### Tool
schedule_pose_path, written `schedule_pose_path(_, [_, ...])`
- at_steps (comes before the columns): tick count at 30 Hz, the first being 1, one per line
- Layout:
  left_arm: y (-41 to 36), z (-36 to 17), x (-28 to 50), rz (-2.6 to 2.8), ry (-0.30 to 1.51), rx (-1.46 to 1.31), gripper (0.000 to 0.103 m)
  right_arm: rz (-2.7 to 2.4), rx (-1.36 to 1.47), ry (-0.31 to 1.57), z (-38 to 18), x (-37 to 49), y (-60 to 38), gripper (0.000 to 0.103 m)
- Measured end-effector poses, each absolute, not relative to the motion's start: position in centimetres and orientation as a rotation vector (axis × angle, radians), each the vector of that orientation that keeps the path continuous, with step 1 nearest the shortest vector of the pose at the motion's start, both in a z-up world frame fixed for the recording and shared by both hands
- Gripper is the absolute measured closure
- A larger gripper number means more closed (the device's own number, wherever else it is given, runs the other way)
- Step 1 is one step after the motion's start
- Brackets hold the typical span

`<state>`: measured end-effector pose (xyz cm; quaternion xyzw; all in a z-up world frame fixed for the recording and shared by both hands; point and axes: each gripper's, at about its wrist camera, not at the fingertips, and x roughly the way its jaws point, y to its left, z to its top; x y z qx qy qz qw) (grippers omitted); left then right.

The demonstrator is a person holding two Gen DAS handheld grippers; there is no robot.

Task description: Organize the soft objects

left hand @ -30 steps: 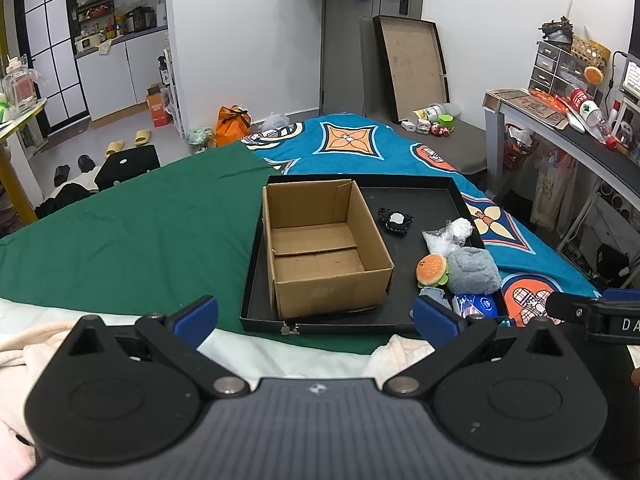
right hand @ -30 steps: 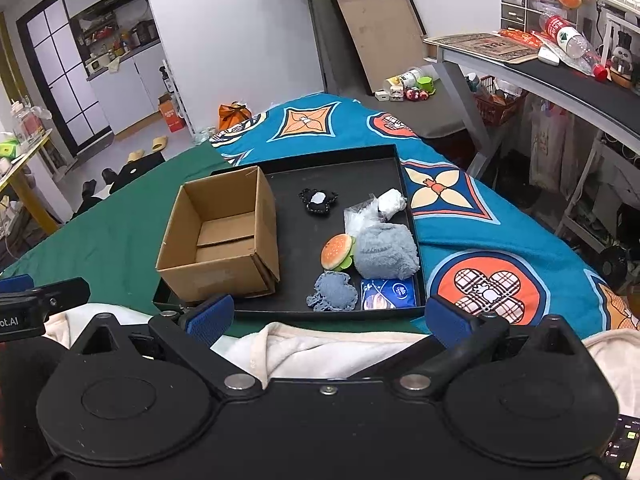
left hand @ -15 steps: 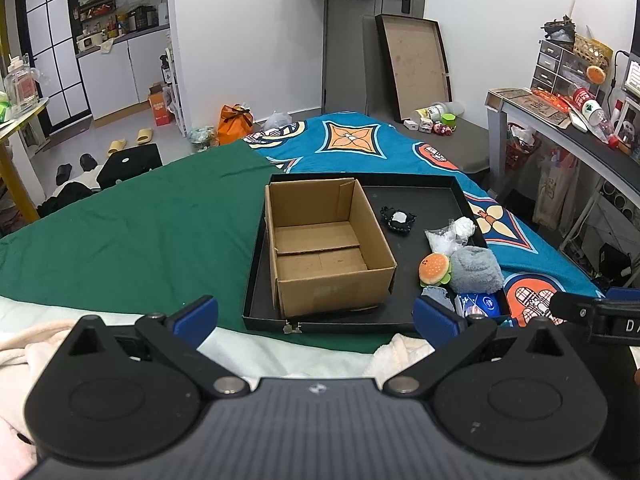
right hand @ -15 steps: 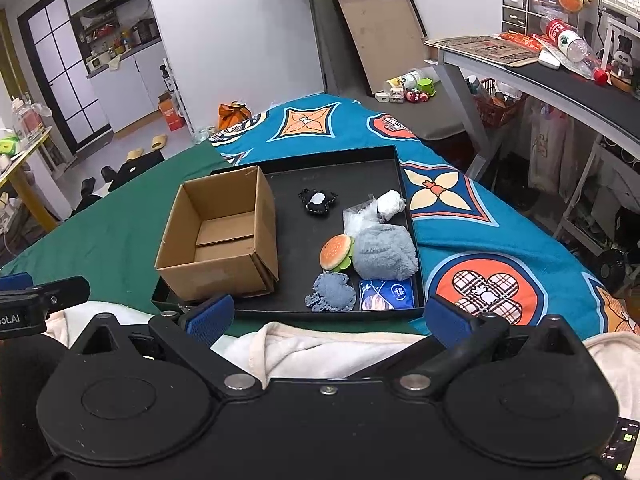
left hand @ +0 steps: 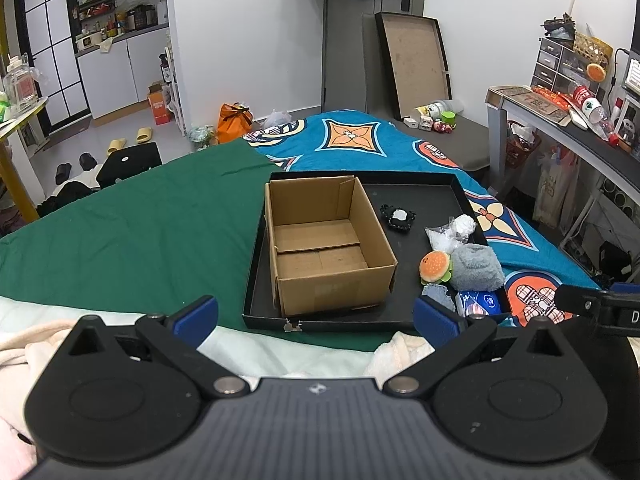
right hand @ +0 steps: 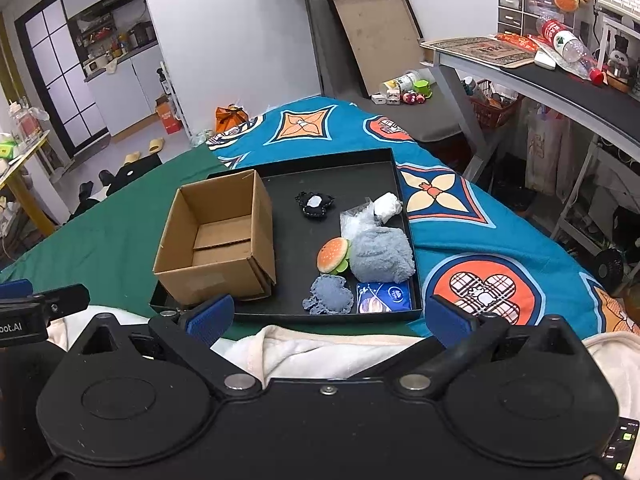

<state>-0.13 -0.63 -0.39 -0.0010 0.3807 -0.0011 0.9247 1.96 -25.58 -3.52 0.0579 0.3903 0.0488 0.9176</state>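
Little shifts since earlier, left gripper and right gripper both spread wide, empty, near black tray, cardboard box upright, mouth up, left in tray, burger plush, grey plush right of box.

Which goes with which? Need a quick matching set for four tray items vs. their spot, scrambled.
Things:
1. cardboard box
2. burger plush
3. blue packet
4. black-and-white item

Places:
a. near right corner of the black tray
b. left side of the tray, open and empty
c. alone, toward the tray's far side
d. pressed against the left side of the grey fuzzy bundle

Pairs: 1-b, 2-d, 3-a, 4-c
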Motion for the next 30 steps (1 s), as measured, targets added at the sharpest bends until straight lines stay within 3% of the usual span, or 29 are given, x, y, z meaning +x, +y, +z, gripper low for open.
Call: schedule_pose_path(30, [-0.2, -1.3, 1.0, 0.013, 0.802, -0.008, 0.0, 0.093, 0.106, 0.828, -4.2, 3.0, -25.4, 0.0])
